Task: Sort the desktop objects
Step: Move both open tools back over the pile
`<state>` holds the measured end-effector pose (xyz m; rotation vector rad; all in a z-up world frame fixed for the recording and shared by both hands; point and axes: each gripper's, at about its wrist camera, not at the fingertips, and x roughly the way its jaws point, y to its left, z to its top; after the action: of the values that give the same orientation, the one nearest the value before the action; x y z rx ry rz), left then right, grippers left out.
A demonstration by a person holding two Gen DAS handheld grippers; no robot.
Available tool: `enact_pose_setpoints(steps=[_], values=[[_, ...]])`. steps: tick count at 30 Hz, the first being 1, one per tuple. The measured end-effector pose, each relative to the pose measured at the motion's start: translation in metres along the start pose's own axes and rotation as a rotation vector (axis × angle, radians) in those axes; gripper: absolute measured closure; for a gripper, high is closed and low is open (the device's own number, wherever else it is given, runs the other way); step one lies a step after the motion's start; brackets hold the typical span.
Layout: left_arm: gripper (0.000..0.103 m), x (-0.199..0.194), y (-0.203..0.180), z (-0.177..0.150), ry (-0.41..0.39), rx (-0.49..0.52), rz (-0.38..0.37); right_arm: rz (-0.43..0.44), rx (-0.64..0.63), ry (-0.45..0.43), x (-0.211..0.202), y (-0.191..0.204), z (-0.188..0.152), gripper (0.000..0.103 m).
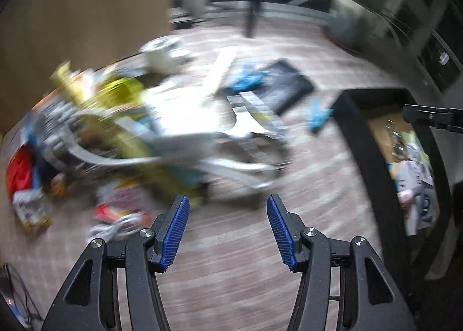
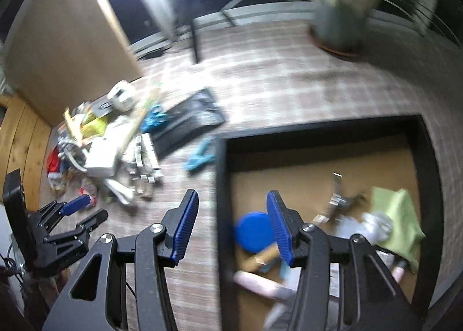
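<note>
Both pairs of tongs are hanging over a pale, plaid-patterned carpet (image 2: 289, 76), and both are standing open with nothing between their blue pads. The left gripper (image 1: 228, 229) is pointing down at bare carpet just short of a blurred heap of clutter (image 1: 130, 134): yellow wrappers, white pieces, something red at its far left edge. Beyond the heap a dark flat tablet-like slab (image 2: 188, 125) is lying, with a blue clip (image 2: 199, 157) between it and the box. The right gripper (image 2: 233, 226) is straddling the near wall of a black-rimmed box (image 2: 224, 215) with a brown floor, where a blue disc (image 2: 251, 232), a green cloth (image 2: 396, 221) and some whitish items are already lying. A potted plant (image 2: 338, 9) is standing on the carpet at the back, and a tan wooden panel (image 2: 66, 35) is rising at the left.
</note>
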<state>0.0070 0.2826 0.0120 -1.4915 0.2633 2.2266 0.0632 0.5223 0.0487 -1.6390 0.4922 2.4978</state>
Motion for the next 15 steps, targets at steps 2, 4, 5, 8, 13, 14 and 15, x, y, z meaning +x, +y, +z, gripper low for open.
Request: enact_pose_setpoints(steps=[2,4,5,8,13,14,15], values=[[0.05,-0.001,0.028,-0.007,0.003,-0.046,0.021,0.003,-0.047,0.013,0.011,0.022,0.005,0.054],[0.05,-0.001,0.049,-0.013,0.01,-0.076,0.037,-0.004,-0.09,0.031,0.025,0.04,0.01,0.055],[0.05,0.0,0.059,-0.017,0.013,-0.085,0.05,0.002,-0.11,0.046,0.033,0.049,0.014,0.055],[0.05,0.001,0.081,-0.024,0.024,-0.103,0.079,0.022,-0.138,0.095,0.056,0.068,0.022,0.055],[0.05,0.004,0.102,-0.033,0.043,-0.112,0.1,0.013,-0.164,0.153,0.088,0.088,0.035,0.06],[0.05,0.005,0.104,-0.034,0.045,-0.111,0.099,0.01,-0.167,0.166,0.095,0.09,0.038,0.062],[0.05,0.005,0.105,-0.034,0.047,-0.108,0.099,0.008,-0.168,0.177,0.099,0.092,0.039,0.064]])
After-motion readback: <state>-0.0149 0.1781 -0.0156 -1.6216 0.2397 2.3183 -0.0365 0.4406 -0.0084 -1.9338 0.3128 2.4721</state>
